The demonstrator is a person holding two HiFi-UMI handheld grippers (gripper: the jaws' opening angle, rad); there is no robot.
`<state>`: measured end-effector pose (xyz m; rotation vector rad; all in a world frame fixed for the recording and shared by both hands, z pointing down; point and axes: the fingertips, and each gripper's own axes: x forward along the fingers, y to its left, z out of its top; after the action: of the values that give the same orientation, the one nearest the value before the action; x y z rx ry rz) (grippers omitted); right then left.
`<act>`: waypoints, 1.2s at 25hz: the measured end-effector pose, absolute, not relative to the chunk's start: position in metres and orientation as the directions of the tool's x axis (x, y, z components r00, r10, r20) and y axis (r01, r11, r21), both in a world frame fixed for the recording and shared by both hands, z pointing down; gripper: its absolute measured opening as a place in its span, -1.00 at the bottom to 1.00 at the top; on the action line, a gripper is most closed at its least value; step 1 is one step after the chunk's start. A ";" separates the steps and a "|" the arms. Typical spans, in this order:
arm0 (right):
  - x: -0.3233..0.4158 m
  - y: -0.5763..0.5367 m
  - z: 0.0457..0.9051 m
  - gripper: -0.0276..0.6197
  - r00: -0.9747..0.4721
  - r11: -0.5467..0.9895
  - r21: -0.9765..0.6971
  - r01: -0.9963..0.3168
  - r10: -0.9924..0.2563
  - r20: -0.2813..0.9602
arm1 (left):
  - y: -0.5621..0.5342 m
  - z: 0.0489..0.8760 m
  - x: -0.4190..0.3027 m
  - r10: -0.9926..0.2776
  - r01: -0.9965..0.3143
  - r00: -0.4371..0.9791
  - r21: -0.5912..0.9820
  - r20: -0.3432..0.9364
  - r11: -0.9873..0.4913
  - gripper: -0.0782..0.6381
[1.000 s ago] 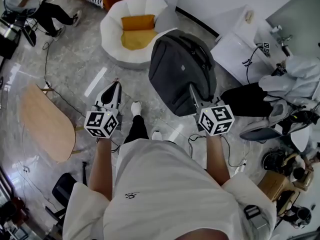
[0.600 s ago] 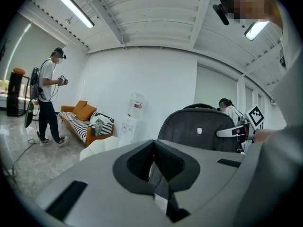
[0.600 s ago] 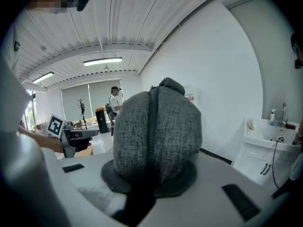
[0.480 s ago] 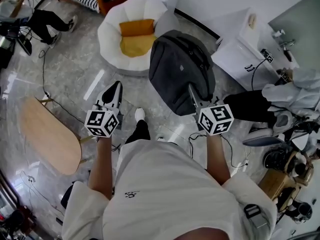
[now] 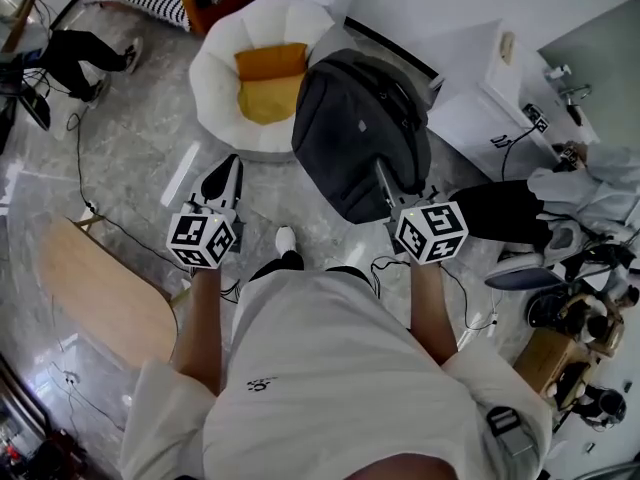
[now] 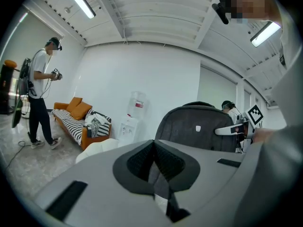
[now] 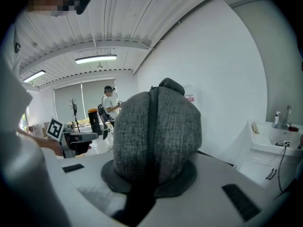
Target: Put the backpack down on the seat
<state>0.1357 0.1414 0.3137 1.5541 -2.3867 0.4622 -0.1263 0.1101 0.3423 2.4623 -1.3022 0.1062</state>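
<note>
Left claw [image 5: 229, 165]: we see it closed, with nothing in it.
Right claw [image 5: 381, 171]: we have it clamped on the backpack [image 5: 352, 128].
Backpack: hanging off the floor, at the right edge of the seat [image 5: 214, 65].
Seat: holds two orange cushions [image 5: 268, 78].

No words or numbers are legible; the pale badge [image 6: 198, 128] on the backpack [image 5: 350, 148] is too small to read.

An office-like lounge studio: striped sofa [image 6: 78, 122], water dispenser [image 6: 134, 116], washbasin [image 7: 277, 144], cables [image 5: 80, 158] across marble floor [image 5: 150, 108].
</note>
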 end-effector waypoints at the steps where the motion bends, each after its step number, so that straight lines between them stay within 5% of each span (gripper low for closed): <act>1: 0.133 0.135 0.314 -0.70 -0.391 0.374 -0.123 -0.919 -0.839 0.378 | 0.104 0.343 -0.130 -0.784 -0.811 0.578 0.273 0.226 -0.518 -0.74; 13: 0.109 0.075 0.316 -0.70 -0.359 0.336 -0.128 -0.933 -0.852 0.381 | 0.059 0.354 -0.161 -0.780 -0.808 0.580 0.285 0.234 -0.516 -0.74; 30: 0.096 -0.033 0.322 -0.70 -0.500 0.493 -0.123 -0.862 -0.781 0.374 | -0.025 0.344 -0.158 -0.839 -0.860 0.496 0.258 0.225 -0.440 -0.74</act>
<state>0.0958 -0.0329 0.3221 1.3944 -2.4718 0.4301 -0.1585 -0.0253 0.3436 2.4078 -1.4225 0.0904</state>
